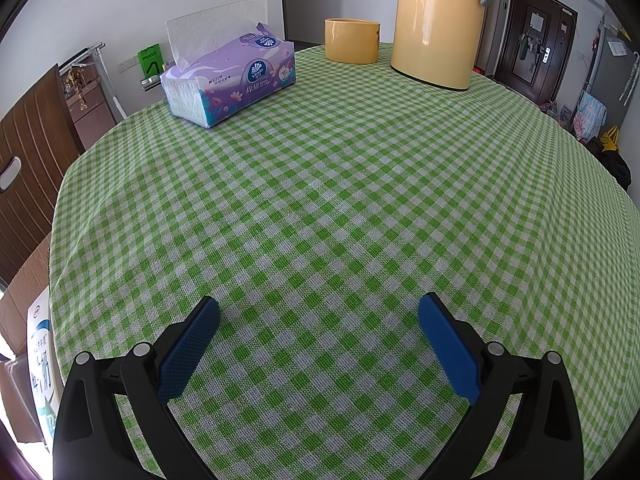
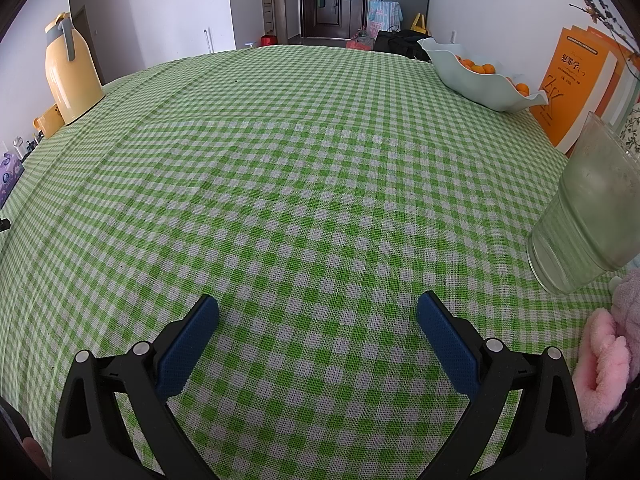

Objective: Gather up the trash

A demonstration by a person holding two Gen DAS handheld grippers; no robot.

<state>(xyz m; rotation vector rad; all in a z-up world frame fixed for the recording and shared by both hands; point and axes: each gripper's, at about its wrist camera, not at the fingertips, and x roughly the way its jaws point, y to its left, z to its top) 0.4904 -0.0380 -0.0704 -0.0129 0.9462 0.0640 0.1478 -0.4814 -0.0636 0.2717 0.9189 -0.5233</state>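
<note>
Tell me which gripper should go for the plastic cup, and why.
Right. The plastic cup stands just beside the open right gripper, at its right. The left gripper, also open, sees only the tissue pack and thermos.

The tablecloth (image 1: pixel 340 184) is woven cloth, a bit rough, with green and white squares. The yellow jug (image 1: pixel 438 20) is smooth and shiny. The tissue pack (image 1: pixel 236 80) is shiny plastic with soft paper sticking out. The finger pads (image 2: pixel 188 344) are bumpy blue rubber. The cup (image 2: pixel 588 212) is cloudy clear plastic. The pink thing (image 2: pixel 604 364) is fluffy cloth.
</note>
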